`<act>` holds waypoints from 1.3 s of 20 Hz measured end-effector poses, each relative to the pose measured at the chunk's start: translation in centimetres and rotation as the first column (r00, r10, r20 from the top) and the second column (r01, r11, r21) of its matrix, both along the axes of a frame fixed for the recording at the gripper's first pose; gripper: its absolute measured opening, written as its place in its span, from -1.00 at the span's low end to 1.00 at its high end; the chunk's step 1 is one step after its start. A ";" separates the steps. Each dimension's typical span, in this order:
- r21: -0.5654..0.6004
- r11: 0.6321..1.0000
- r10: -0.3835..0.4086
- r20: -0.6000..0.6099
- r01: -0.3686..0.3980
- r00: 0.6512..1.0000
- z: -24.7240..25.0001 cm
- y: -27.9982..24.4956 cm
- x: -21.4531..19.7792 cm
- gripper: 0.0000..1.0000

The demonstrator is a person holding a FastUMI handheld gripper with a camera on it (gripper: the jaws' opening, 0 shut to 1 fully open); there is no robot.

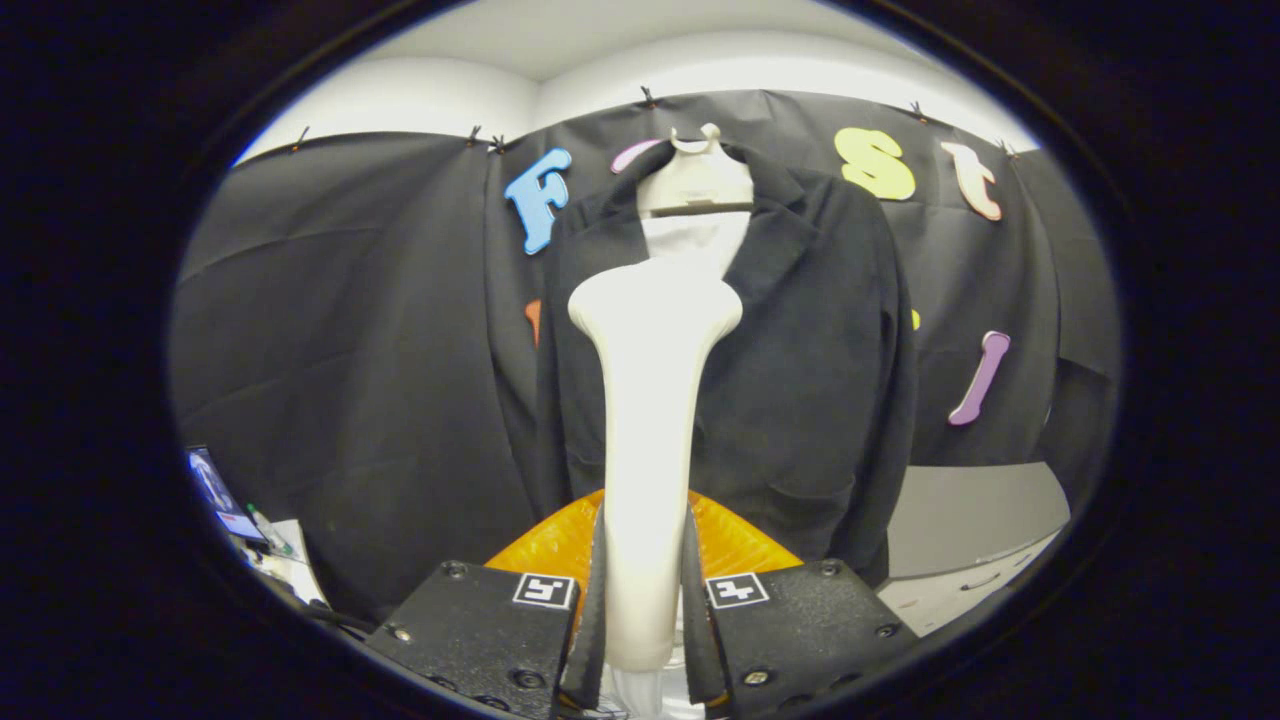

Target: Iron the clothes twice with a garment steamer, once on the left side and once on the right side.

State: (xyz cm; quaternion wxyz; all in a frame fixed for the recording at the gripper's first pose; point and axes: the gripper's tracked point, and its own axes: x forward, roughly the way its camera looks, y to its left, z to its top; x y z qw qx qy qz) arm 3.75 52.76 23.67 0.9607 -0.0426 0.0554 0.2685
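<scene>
The gripper (648, 600) fingers squeeze the handle of a tall white plastic garment steamer (650, 400) — its head sits close before a dark hanging jacket (810, 380).

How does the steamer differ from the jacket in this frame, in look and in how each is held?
The steamer is pale, rigid and gripped between the gripper fingers; the jacket is dark, soft and hangs on a hanger beyond them. The steamer is narrow; the jacket spreads wide. Both stand upright.
</scene>
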 end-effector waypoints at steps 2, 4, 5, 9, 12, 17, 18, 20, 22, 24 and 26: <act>-0.004 1.000 0.015 0.026 -0.014 1.000 1.3 2.1 0.0 -0.31; -0.009 1.000 0.026 0.047 -0.026 0.999 2.5 3.9 0.2 -0.31; -0.013 0.999 0.030 0.054 -0.029 0.998 2.9 4.9 0.4 -0.31; -0.025 0.999 0.035 0.072 -0.033 0.997 4.1 8.0 1.3 -0.31; -0.032 0.999 0.030 0.067 -0.028 0.997 3.8 9.5 2.3 -0.31; -0.050 0.999 0.017 0.038 -0.015 0.999 2.0 9.8 3.9 -0.31; -0.055 0.998 0.014 0.033 -0.012 0.999 1.7 9.6 4.0 -0.31; -0.064 0.998 0.008 0.023 -0.007 1.000 0.9 9.3 4.4 -0.31; -0.071 0.997 0.006 0.009 -0.005 1.000 0.0 8.9 4.6 -0.31; -0.080 0.997 0.002 -0.005 -0.002 1.000 -1.0 8.4 4.8 -0.31; -0.094 0.996 -0.001 -0.017 -0.001 1.000 -2.0 7.9 4.9 -0.31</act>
